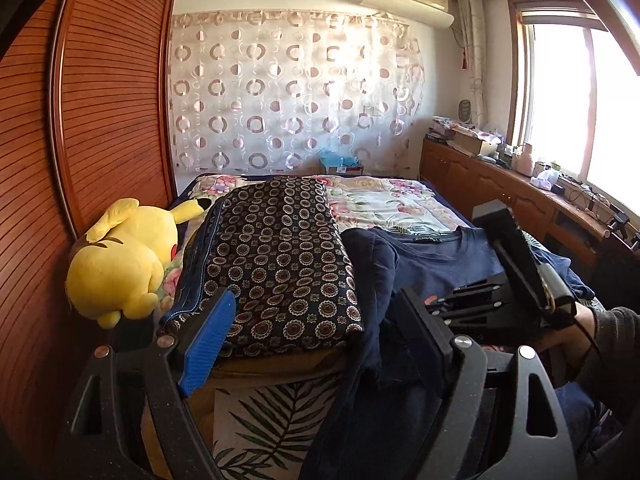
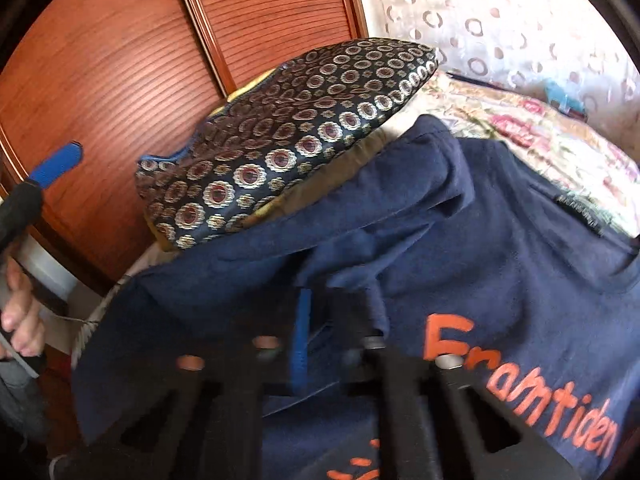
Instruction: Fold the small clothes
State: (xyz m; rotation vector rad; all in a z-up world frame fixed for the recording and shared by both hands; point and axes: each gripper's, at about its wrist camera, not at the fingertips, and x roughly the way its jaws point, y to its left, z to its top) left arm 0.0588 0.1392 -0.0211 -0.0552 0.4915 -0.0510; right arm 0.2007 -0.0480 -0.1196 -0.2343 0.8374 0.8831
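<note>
Room: bedroom with a slatted wooden wardrobe (image 1: 100, 100) on the left, a circle-patterned curtain (image 1: 288, 92) on the far wall and a bright window (image 1: 568, 96) to the right.
Surface: floral bedspread (image 1: 392, 200) across the bed.
Shirt: navy T-shirt (image 2: 460, 232) with orange lettering lies spread on the bed; one fold of it drapes over the near edge, just beside the patterned cushion (image 1: 280, 264).
Right gripper (image 2: 316, 320): jaws closed tight, seemingly pinching a raised ridge of the shirt's cloth, though blur makes the contact hard to read.
Left gripper (image 1: 320, 340): jaws stand wide, blue pad (image 1: 208, 344) on one finger; dark cloth hangs between the fingers, no pinch visible.
Cushion: dark, ringed with medallions, resting on the bed's near left part.
Plush: yellow toy (image 1: 124, 256) lies between cushion and wardrobe.
Person: a hand (image 2: 20, 320) grips the left tool's handle.
</note>
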